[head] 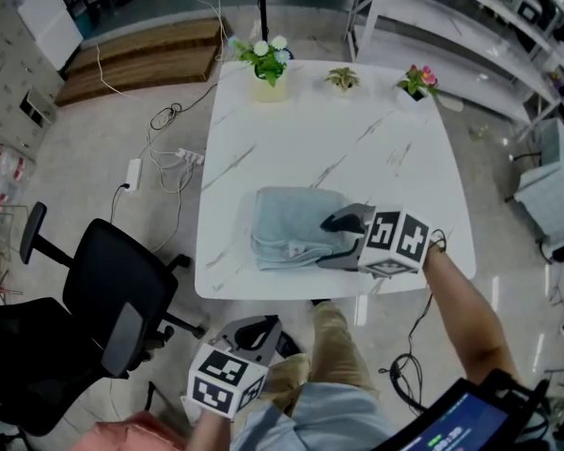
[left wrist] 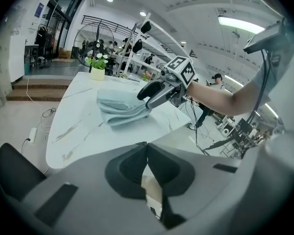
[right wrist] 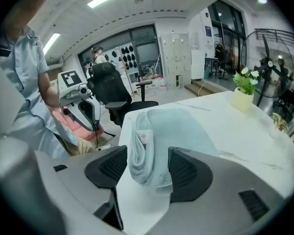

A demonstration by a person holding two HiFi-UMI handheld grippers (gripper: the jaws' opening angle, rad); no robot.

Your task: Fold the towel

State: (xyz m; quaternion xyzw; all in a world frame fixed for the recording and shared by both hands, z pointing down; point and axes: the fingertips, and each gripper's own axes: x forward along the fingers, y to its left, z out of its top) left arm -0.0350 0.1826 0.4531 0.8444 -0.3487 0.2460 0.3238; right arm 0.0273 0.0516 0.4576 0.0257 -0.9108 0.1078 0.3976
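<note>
Right claw (right wrist: 146, 168) stands released, its pads either side of the near end of the folded towel (right wrist: 171, 126) without pinching it. Drawn back askew, a pad could snag the terry and pull the top layer open, or drag the bundle over the near edge of the table (head: 357, 148), where it lies. Left claw (left wrist: 147, 153) is clenched on nothing, off the table.

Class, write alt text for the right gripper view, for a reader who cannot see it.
The right gripper holds its tongs open on either side of the near end of a folded pale blue towel on a white marble table. Beyond stand a potted plant and a black office chair.
</note>
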